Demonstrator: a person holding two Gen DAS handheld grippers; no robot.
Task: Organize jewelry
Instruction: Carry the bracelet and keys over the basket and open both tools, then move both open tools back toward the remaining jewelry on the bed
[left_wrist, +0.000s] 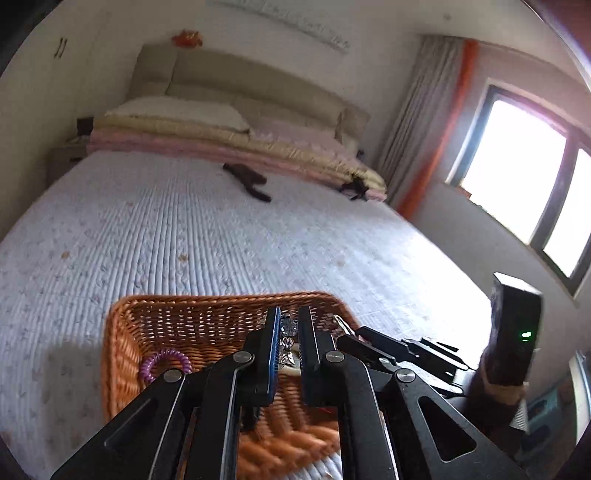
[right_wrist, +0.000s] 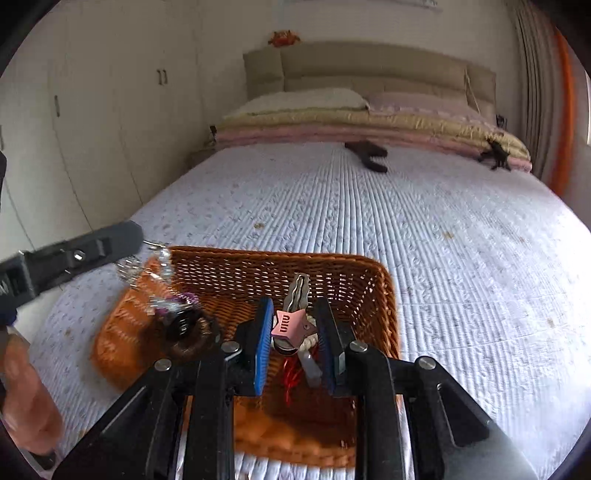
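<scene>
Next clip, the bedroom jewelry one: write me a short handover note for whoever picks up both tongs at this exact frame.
Left tongs: shut on a silvery crystal jewelry piece, held over the wicker basket.
Right tongs: shut on a pink star hair clip with a metal clip end sticking up, above the same basket.
Basket sits on the quilted bed. Inside: a purple spiral hair tie, a brown hair tie, something red.
Done: some pieces are in the basket, two in hand.
Left: set both held pieces where they belong. Two dark items near the pillows are too blurred to identify.
</scene>
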